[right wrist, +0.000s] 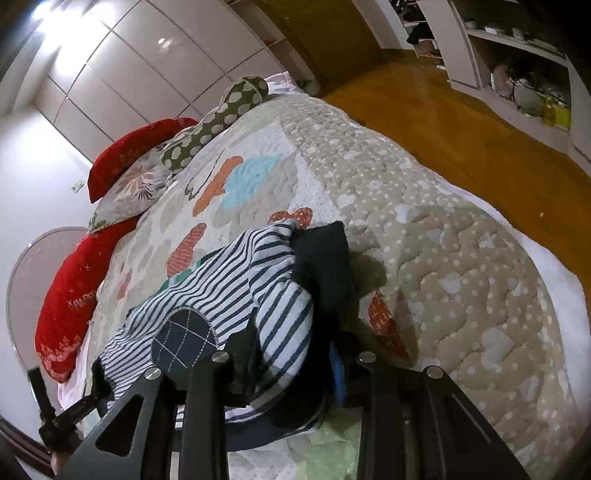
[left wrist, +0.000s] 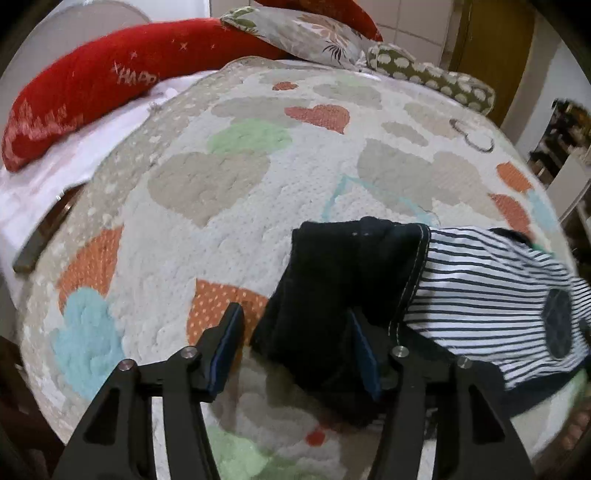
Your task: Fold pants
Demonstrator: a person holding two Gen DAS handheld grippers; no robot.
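The pants [left wrist: 491,295] are small, white with navy stripes, navy cuffs and a round navy knee patch. They lie bunched on the quilted bed. In the left wrist view my left gripper [left wrist: 295,343] is open, with a navy cuff [left wrist: 332,295] lying between its fingers. In the right wrist view the pants [right wrist: 229,280] fill the space between the fingers of my right gripper [right wrist: 291,354]. The jaws stand fairly wide with a thick fold of striped cloth [right wrist: 284,332] between them. I cannot tell if they press on it.
The bed has a quilt [left wrist: 229,206] with coloured heart shapes. Red pillows [left wrist: 85,92], a floral pillow [left wrist: 303,33] and a green spotted bolster [left wrist: 436,81] lie at its head. A wooden floor [right wrist: 443,110] and white shelves [right wrist: 517,74] lie beyond the bed's edge.
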